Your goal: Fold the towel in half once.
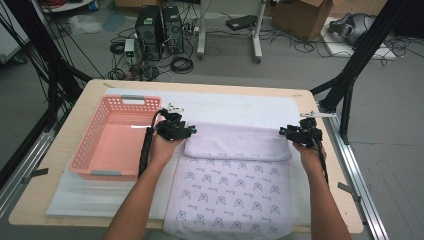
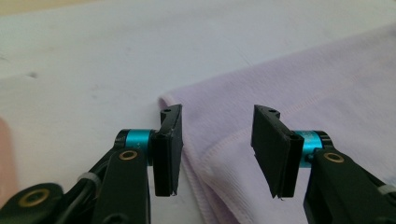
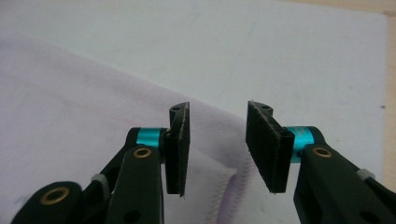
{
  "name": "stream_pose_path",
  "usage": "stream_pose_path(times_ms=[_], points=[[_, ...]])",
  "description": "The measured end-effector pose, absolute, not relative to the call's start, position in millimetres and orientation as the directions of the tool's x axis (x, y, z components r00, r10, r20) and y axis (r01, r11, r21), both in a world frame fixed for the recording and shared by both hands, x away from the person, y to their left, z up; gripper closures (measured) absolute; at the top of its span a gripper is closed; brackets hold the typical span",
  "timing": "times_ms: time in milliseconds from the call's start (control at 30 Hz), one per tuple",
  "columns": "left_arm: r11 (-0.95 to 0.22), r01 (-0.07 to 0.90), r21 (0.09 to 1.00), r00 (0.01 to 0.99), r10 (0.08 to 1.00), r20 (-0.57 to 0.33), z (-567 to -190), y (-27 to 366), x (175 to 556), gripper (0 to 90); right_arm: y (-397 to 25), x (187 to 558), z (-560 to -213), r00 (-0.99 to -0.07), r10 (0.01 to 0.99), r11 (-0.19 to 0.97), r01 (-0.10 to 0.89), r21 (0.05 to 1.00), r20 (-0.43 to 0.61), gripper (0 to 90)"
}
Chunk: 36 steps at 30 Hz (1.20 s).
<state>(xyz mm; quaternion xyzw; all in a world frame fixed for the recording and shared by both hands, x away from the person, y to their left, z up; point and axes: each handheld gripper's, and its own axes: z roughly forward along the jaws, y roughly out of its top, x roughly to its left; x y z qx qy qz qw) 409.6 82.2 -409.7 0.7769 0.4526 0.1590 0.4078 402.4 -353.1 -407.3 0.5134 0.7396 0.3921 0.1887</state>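
1. The lilac towel [image 1: 235, 185] lies flat on the near middle of the table, on a white padded sheet [image 1: 235, 107]; its near part shows a printed pattern, and its far edge is folded back toward the person as a plain band [image 1: 237, 142].
2. The left gripper [image 1: 181, 131] sits at the left end of that folded band. In the left gripper view [image 2: 217, 149] its jaws stand spread, with the towel's hemmed corner [image 2: 219, 154] lying between and below them; nothing is pinched.
3. The right gripper [image 1: 295, 132] sits at the right end of the band. In the right gripper view [image 3: 218, 149] its jaws are likewise spread apart over the towel's stitched corner [image 3: 224, 186], holding nothing.
4. Each gripper is held in a hand, with the forearms coming in from the near edge.
5. A pink basket [image 1: 95, 135] stands on the sheet to the left of the towel, just beside the left gripper.
6. The wooden table [image 1: 75, 115] carries all of this; beyond it, on the floor, are computer towers [image 1: 160, 30] and loose cables.
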Motion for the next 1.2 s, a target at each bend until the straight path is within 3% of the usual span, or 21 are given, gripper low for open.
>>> stream_pose_path(times_ms=[167,267,400,467,733,1200], points=[[-0.319,0.567,0.759,0.578,0.811,-0.09,-418,70,405,53.7,-341,402,-413,-0.436,0.895,0.242,0.654,0.716,0.096,54.8],[-0.328,0.589,0.739,0.57,0.817,-0.091,-426,67,404,55.5,-337,402,-421,-0.44,0.893,0.27,0.698,0.663,0.1,60.4],[-0.358,0.611,0.706,0.558,0.828,-0.063,-434,66,401,75.7,-338,395,-426,-0.45,0.89,0.292,0.69,0.663,0.077,81.8],[-0.358,0.603,0.713,0.553,0.832,-0.05,-432,66,399,85.7,-342,390,-430,-0.451,0.887,0.278,0.693,0.666,0.099,86.9],[-0.32,0.552,0.77,0.564,0.823,-0.062,-420,74,379,86.8,-351,359,-428,-0.463,0.876,0.219,0.635,0.741,0.138,87.2],[-0.274,0.433,0.859,0.615,0.787,-0.059,-415,83,314,86.9,-358,265,-429,-0.525,0.843,0.215,0.529,0.821,0.118,87.2]])
